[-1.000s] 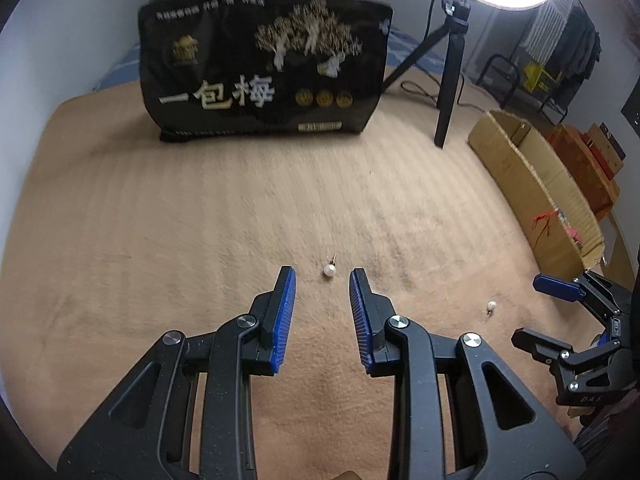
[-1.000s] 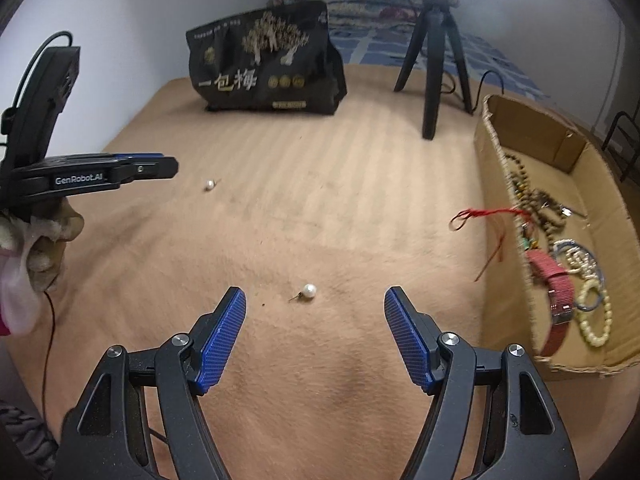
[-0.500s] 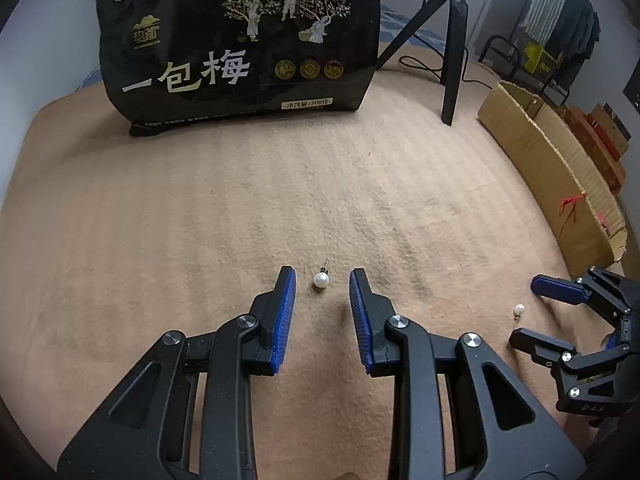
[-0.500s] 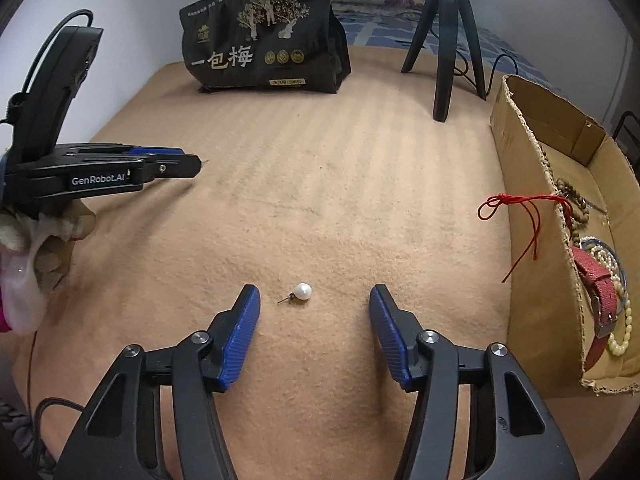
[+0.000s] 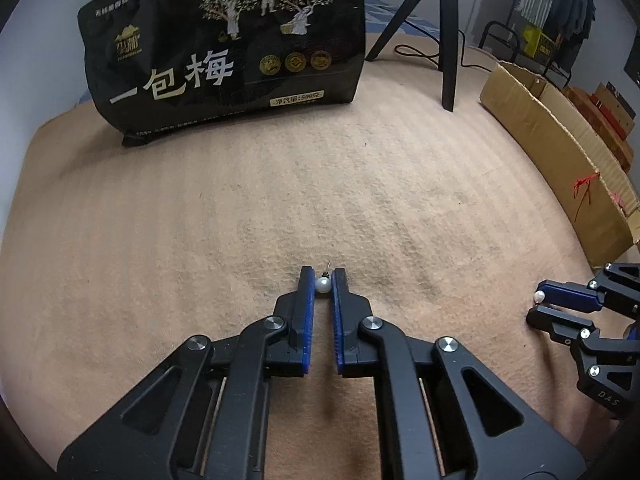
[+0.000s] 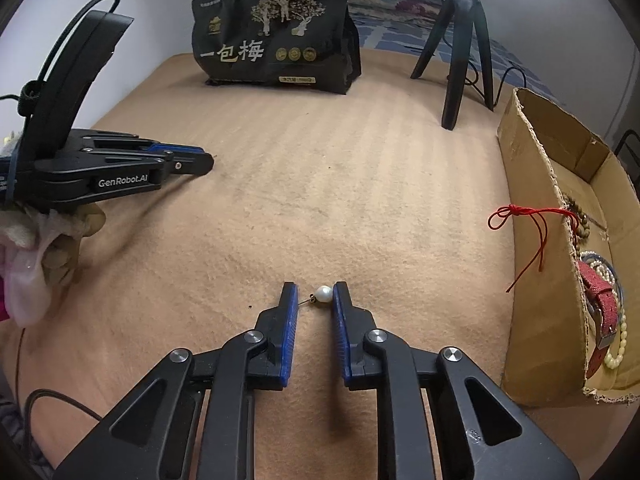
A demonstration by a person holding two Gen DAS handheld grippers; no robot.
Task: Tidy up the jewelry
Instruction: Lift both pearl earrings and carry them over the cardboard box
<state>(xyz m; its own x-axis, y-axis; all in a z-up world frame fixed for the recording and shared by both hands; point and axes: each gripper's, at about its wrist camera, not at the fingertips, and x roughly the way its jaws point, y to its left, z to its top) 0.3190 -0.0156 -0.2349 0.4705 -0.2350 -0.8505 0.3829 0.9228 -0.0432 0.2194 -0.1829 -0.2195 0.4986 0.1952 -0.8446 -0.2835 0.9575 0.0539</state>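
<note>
Two white pearl stud earrings lie on the tan blanket. In the left wrist view my left gripper (image 5: pixel 322 276) is shut on one pearl earring (image 5: pixel 323 284) between its blue pads. In the right wrist view my right gripper (image 6: pixel 314 294) has closed around the other pearl earring (image 6: pixel 323 293); the pearl touches the right pad and its pin reaches the left pad. The right gripper also shows at the right edge of the left wrist view (image 5: pixel 560 306) with the pearl at its tip (image 5: pixel 539 295). The left gripper shows in the right wrist view (image 6: pixel 200 162).
A cardboard box (image 6: pixel 532 216) at the right holds bracelets, beads and a red strap (image 6: pixel 600 304); a red cord (image 6: pixel 520 220) hangs over its wall. A black snack bag (image 5: pixel 224 52) and a tripod (image 5: pixel 444 32) stand at the back.
Both grippers moved forward and down and closed: the left onto its pearl earring, the right narrowing around the other pearl earring.
</note>
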